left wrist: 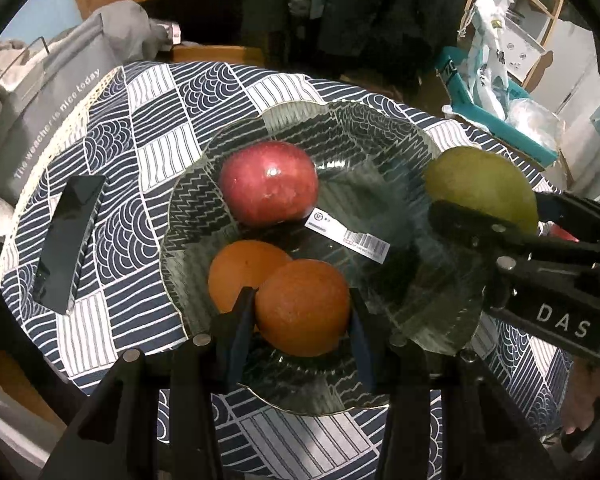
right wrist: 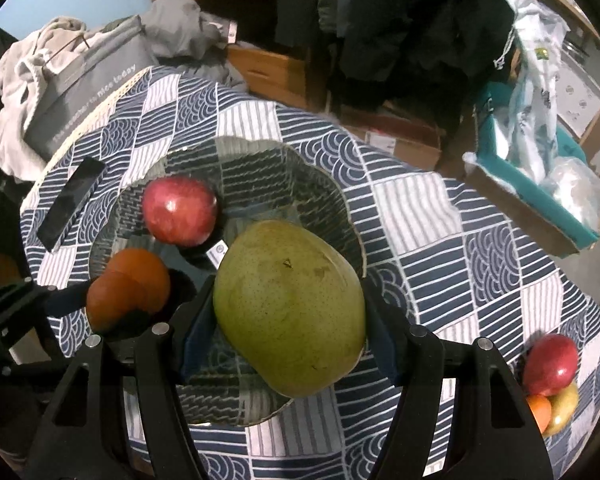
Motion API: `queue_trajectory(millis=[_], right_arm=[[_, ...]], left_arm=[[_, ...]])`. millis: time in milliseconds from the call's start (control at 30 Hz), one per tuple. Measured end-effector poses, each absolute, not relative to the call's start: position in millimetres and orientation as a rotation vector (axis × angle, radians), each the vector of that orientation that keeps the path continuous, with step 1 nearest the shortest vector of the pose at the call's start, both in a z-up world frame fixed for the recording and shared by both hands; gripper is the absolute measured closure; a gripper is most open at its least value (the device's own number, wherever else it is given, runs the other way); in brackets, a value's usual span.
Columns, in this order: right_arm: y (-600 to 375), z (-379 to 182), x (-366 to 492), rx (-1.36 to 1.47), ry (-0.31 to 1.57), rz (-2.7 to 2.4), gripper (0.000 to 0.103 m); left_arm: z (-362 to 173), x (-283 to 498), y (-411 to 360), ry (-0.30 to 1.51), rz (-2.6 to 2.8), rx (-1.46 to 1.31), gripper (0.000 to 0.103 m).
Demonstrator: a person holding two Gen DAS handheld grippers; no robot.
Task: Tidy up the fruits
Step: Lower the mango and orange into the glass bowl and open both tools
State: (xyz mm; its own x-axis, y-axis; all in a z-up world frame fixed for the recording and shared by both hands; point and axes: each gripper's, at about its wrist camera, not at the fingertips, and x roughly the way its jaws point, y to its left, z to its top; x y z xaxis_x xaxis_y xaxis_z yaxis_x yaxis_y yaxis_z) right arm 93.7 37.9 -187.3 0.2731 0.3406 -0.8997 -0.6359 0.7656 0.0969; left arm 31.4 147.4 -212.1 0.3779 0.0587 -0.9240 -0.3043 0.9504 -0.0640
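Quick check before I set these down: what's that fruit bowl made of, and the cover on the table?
The bowl looks like clear ribbed glass with a thin gold-toned wavy rim: the cloth pattern shows through it, warped by the ridges. It could be clear plastic; the pictures cannot settle that. The table cover looks like matte woven fabric, printed navy and white, with a pale trim at its far edge.

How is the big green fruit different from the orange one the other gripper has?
The green mango is bigger and longer than the round orange. The mango is held over the glass bowl near its rim by the right gripper; the orange sits low inside, between the left gripper fingers. Both are whole fruits.
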Motion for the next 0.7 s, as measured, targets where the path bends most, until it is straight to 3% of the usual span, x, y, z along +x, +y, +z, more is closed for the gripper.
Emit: queue_trajectory(millis=[367, 567, 633, 700], right_arm=[[37, -196, 93, -0.284, 1.166, 0.694, 0.035], [38, -204, 96, -0.264, 1.215, 0.699, 0.035], [38, -204, 95, -0.257, 1.211, 0.706, 0.035], [38, -196, 94, -0.243, 1.181, 0.720, 0.035]], left_arm=[[-213, 33, 142, 1.184, 0.239, -0.211, 0.055], [-213, 32, 142, 1.185, 0.242, -0.198, 0.044], [-212, 32, 143, 1.185, 0.244, -0.201, 0.035], [-211, 32, 143, 1.178, 0.243, -0.201, 0.035]])
